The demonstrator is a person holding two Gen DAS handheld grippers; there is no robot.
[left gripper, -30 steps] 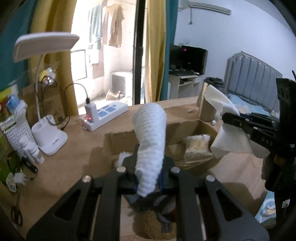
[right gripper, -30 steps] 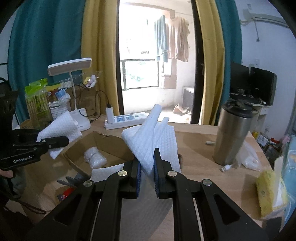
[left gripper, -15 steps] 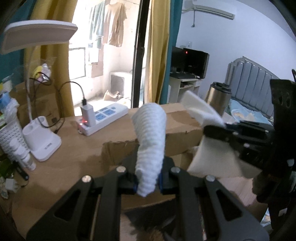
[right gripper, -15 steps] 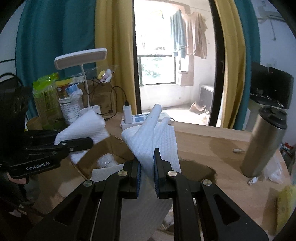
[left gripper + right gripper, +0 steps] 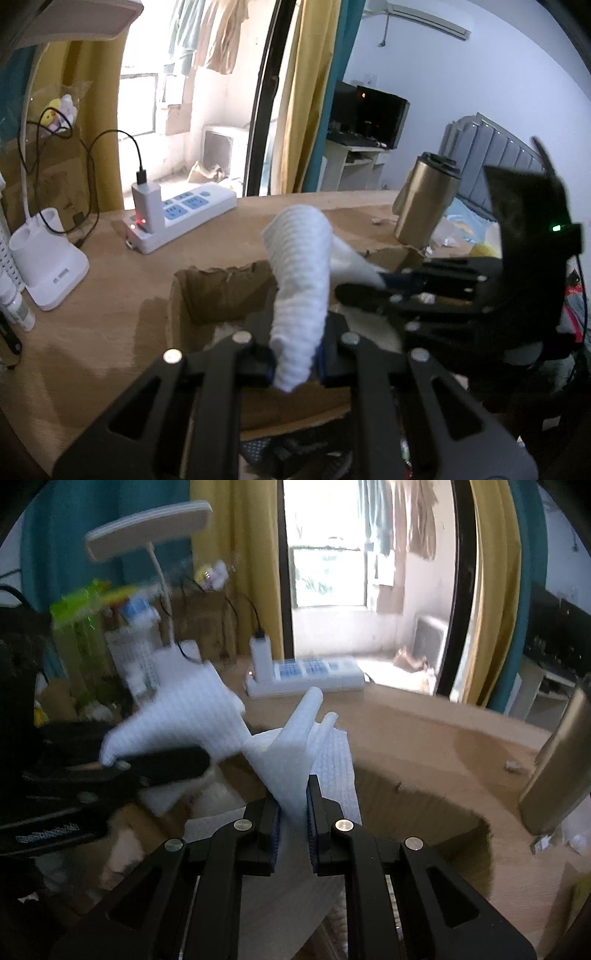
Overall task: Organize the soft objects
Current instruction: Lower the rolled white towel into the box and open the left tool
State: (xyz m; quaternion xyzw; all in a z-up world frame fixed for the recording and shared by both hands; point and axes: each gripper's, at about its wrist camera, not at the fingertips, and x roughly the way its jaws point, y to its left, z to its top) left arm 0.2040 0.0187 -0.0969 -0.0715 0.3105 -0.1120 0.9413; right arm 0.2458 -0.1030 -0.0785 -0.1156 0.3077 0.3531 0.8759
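Note:
A white waffle-textured cloth [image 5: 299,266] stands up between the pads of my left gripper [image 5: 295,354], which is shut on it. In the right wrist view another fold of the same cloth [image 5: 295,757] sits between the pads of my right gripper [image 5: 292,797]. Those jaws are opening slightly, with the cloth still pinched. Both grippers hover close together over an open cardboard box [image 5: 218,291]. The right gripper [image 5: 365,288] reaches in from the right, and the left gripper [image 5: 162,764] comes in from the left with its blurred cloth corner. The cloth hides most of the box's inside.
On the wooden desk are a white power strip [image 5: 184,214] with a charger plugged in, a white lamp base [image 5: 48,269] at the left, and a steel tumbler [image 5: 424,199] behind the box. Bottles and packets crowd the desk's left edge. A bed lies to the right.
Both grippers have come closer together and sunk toward the box, bringing the two held parts of the cloth side by side. The right gripper's pads stand a little wider apart.

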